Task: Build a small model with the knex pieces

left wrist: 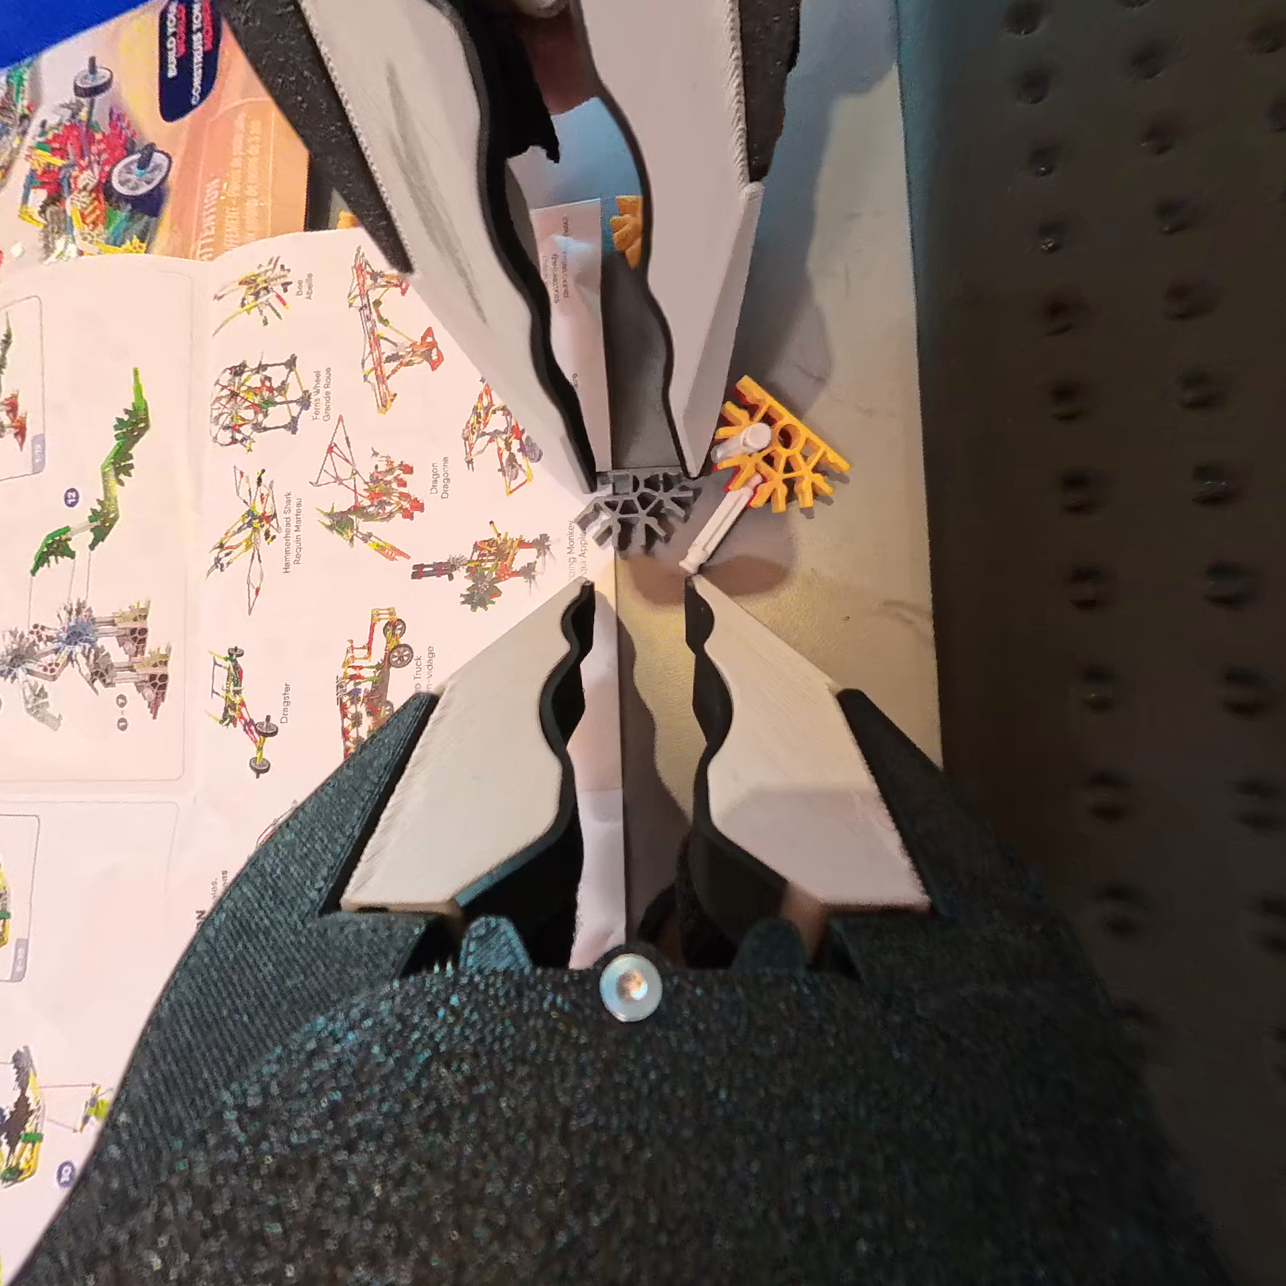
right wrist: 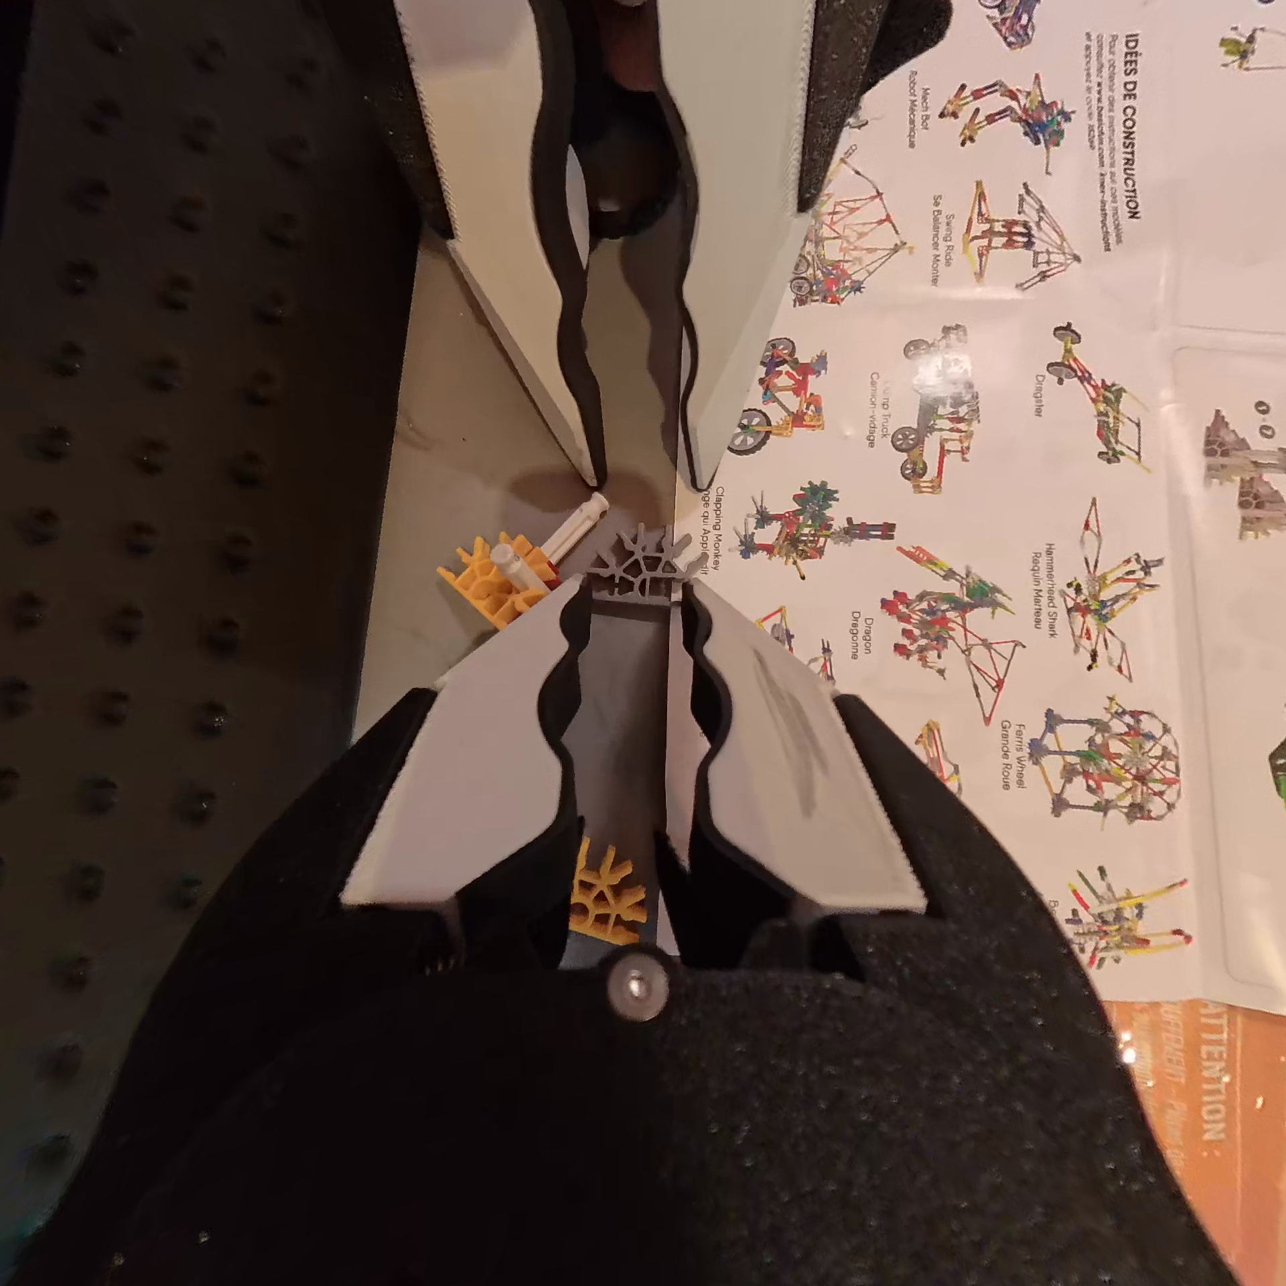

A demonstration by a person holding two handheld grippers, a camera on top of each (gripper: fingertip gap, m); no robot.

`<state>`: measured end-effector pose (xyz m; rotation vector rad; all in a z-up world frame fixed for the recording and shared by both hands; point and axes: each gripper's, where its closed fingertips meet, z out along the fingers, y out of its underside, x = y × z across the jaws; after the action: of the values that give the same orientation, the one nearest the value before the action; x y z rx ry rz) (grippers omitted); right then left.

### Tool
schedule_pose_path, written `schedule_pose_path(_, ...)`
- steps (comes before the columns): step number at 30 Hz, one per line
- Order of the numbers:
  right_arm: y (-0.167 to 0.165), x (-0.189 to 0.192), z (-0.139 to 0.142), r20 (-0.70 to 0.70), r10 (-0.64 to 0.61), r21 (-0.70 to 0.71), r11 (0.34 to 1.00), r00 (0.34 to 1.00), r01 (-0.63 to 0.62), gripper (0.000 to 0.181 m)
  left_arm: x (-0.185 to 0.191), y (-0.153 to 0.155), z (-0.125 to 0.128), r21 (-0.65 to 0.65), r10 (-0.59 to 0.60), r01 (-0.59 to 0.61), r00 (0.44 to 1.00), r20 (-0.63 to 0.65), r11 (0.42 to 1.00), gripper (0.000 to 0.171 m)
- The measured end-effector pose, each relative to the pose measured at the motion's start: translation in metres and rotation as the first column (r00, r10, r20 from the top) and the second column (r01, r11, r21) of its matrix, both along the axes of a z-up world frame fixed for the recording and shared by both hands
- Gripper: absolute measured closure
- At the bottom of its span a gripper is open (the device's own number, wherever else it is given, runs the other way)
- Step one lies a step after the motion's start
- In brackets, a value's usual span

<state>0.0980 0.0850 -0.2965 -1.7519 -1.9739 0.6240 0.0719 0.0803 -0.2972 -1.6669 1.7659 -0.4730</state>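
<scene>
Two handheld grippers meet tip to tip over a worktable. The right gripper (right wrist: 634,591) is clenched on a grey snowflake-shaped connector (right wrist: 644,562), pinching its flat edge so that the spoked half juts past the fingertips toward the opposing tool. The left gripper (left wrist: 639,583) faces it head-on with its jaws released and nothing between them; the grey connector (left wrist: 637,511) hangs just beyond its tips, squarely on its centre line, in the gap between the two tools. A little to the side, on the bare table (left wrist: 863,612), lies a yellow connector (left wrist: 783,456) with a white rod (left wrist: 717,525) plugged into it, the rod's free end pointing at and just beside one tip of the left gripper. An illustrated instruction sheet (left wrist: 292,487) spreads beneath the other side, and a dark dimpled mat (right wrist: 174,417) borders the table.
</scene>
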Motion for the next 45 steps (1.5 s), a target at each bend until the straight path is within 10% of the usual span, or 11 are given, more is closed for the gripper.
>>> schedule_pose_path(9, 0.003, -0.001, 0.006, -0.021, 0.007, 0.054, 0.999, 1.000, -0.005, 0.179, -0.005, 0.008, 0.003, -0.022, 0.035, -0.035, 0.999, 0.014, 0.999, 0.146)
schedule_pose_path(22, -0.009, -0.007, 0.001, -0.013, 0.022, -0.002, 1.000, 1.000, -0.022, 0.137, -0.011, 0.008, 0.003, -0.026, 0.029, -0.029, 1.000, -0.005, 0.999, 0.143)
schedule_pose_path(35, -0.002, -0.017, 0.000, -0.029, 0.002, 0.045, 0.999, 1.000, -0.001, 0.181, -0.007, 0.002, 0.003, 0.007, -0.007, 0.007, 1.000, -0.007, 1.000, 0.142)
schedule_pose_path(45, 0.004, -0.016, 0.000, -0.024, -0.039, 0.024, 0.999, 0.999, 0.040, 0.154, -0.001, 0.002, 0.001, 0.076, -0.011, 0.012, 1.000, -0.026, 0.997, 0.140)
